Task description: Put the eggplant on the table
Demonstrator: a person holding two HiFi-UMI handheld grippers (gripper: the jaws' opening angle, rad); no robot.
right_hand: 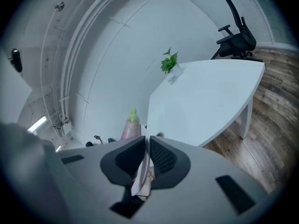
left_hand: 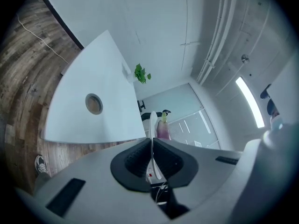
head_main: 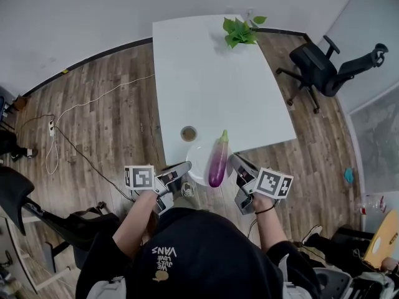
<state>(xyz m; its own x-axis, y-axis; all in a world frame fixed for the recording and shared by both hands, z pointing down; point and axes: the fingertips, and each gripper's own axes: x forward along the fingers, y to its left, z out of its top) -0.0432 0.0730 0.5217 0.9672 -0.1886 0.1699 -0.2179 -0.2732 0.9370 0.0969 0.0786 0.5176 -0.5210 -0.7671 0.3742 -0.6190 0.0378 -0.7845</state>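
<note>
A purple eggplant (head_main: 218, 159) with a green stem lies on a white plate (head_main: 197, 159) held in the air at the near edge of the white table (head_main: 218, 80). My left gripper (head_main: 184, 167) is shut on the plate's left rim, and my right gripper (head_main: 237, 162) is shut on its right rim. In the left gripper view the plate rim (left_hand: 153, 129) runs edge-on between the gripper (left_hand: 152, 147) pads, with the eggplant (left_hand: 164, 128) beyond. In the right gripper view the rim (right_hand: 142, 164) sits pinched in the gripper (right_hand: 146, 149), the eggplant (right_hand: 131, 126) just past it.
A small round brown object (head_main: 189, 133) sits on the table near the plate. A green potted plant (head_main: 240, 31) stands at the table's far end. A black office chair (head_main: 324, 67) is to the right. A cable and power strip (head_main: 51, 128) lie on the wood floor at left.
</note>
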